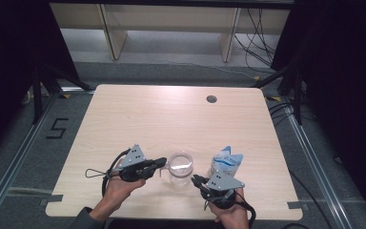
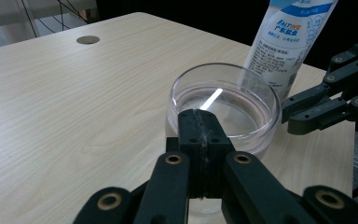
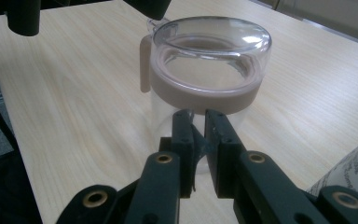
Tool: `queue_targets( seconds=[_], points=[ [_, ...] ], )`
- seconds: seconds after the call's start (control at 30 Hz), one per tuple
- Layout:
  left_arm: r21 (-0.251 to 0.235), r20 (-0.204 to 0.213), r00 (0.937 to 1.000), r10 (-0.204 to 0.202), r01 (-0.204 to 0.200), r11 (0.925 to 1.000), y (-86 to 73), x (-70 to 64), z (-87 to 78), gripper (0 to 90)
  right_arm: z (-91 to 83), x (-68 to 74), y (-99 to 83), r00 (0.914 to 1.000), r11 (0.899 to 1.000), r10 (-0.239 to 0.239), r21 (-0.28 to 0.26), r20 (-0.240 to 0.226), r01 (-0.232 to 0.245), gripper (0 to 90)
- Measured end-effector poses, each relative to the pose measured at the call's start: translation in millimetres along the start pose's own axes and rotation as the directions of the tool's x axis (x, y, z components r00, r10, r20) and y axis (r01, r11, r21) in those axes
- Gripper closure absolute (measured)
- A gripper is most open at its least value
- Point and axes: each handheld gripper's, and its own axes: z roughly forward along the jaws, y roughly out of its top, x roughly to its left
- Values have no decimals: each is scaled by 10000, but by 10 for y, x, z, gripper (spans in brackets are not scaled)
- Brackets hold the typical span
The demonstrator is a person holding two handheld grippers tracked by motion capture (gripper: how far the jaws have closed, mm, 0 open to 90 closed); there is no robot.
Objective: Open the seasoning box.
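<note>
One pale wood-grain tabletop (image 1: 171, 114) with rounded corners carries everything; a single round grey grommet hole (image 1: 211, 99) sits near its far edge. Toward the near edge stand two things. The taller is a white-and-blue pouch (image 1: 225, 162) of soft printed plastic, upright, its long axis vertical, right of centre. Just beside it, to the left, is one clear glass cup (image 1: 180, 168) — a squat cylinder standing upright, mouth facing up, with a matte pinkish-brown band around its upper wall and a handle of the same colour. In the right gripper view the handle points toward the left claw's side.

Two black hinged claws flank the cup. The left claw (image 1: 162, 162) comes in from the left at the cup's rim; in the left gripper view its jaws are pressed together right at the near rim and handle side, and I cannot tell whether anything is pinched between them. The right claw (image 1: 194, 179) lies low at the cup's near right side, just in front of the pouch — its jaws stand slightly apart, a narrow gap between them, close to the clear lower wall without clearly touching it.
</note>
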Motion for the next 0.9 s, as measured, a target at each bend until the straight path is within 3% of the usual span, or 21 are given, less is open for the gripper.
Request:
queue_targets(
  seconds=[0.3, 0.5, 0.57, 0.67, 0.9],
  points=[
    [-100, 3, 10000, -9, 9, 9999, -16, 5, -2, 891, 46, -15, 22, 9999, 9999, -106, -64, 5, 106, 832],
    [-176, 76, 10000, 16, -14, 9998, -28, 12, -4, 891, 74, -17, 41, 9998, 9998, 198, -49, -79, -198, 838],
    [-254, 84, 10000, -37, 39, 9997, -35, 12, -2, 891, 78, -25, 48, 10000, 9999, 22, -147, -5, -22, 842],
    [-247, 106, 9999, -17, 19, 9997, -36, 13, -6, 891, 78, -23, 61, 9998, 9999, 108, -130, -141, -110, 847],
    [-205, 108, 9999, 4, -1, 9998, -37, 17, -12, 891, 87, -36, 65, 9997, 9993, 256, -274, 54, -255, 861]
  ],
)
